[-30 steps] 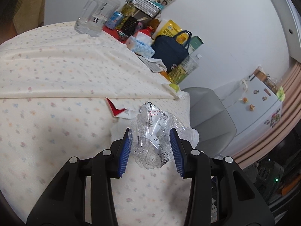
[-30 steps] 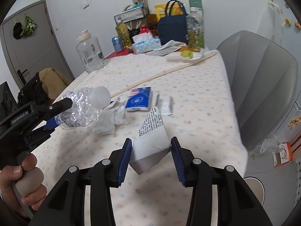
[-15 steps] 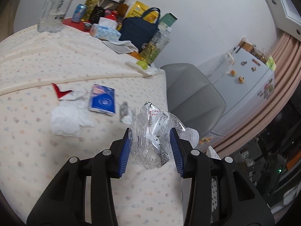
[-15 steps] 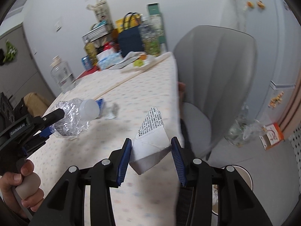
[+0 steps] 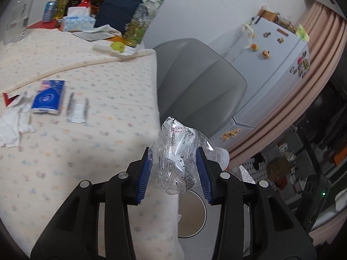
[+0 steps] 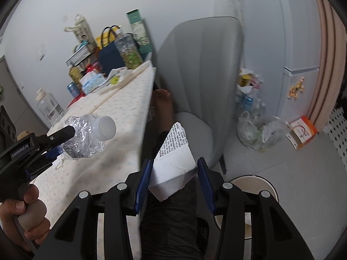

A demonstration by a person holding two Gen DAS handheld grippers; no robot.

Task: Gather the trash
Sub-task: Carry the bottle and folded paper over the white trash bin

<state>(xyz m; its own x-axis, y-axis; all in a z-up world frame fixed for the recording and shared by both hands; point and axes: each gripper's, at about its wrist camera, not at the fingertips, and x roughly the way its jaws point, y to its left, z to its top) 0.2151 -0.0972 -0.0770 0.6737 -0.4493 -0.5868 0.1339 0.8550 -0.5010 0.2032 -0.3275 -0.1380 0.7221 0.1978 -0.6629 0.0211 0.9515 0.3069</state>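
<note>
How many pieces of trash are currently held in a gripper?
2. A crushed clear bottle sits clamped in the left gripper, and a flattened white carton in the right gripper. More litter lies on the table.

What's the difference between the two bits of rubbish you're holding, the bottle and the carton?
The bottle is clear crumpled plastic with a white cap; the carton is opaque white card, folded flat with printed text. The bottle is in the left gripper beside the table's edge; the carton is in the right gripper above a lap. Both are squashed and clamped between blue pads.
</note>
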